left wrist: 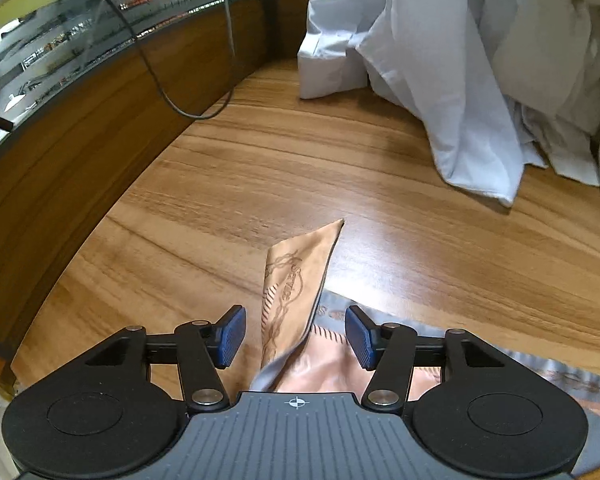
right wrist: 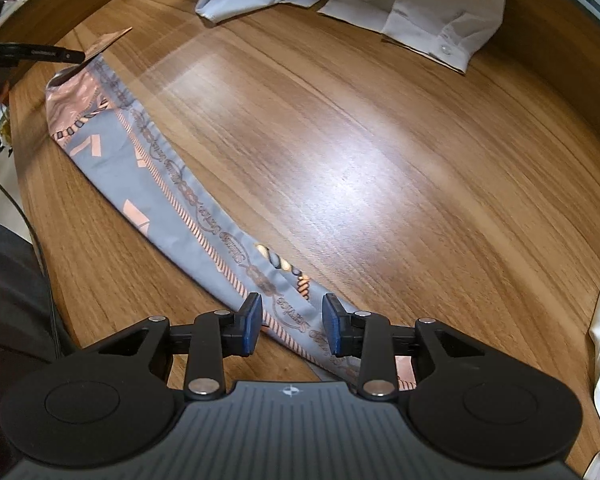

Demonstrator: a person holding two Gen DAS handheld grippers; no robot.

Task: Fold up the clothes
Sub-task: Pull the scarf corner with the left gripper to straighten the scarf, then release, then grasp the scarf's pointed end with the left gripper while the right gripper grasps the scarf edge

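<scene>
— Well, starting at the left: left gripper spread wide over the scarf, gripping nothing?

— Right, hovering over the scarf's peach corner, which stands up between the blue pads, probably so a closing pinch could catch it.

— And moving right?

— Same scarf stretched in a long grey-and-peach band across the wooden table; right gripper also parted wide, straddling the near end, likely placed for a matching grab before folding.

— Beyond that?

— White shirts heaped at the far edge, well apart from the scarf.
</scene>
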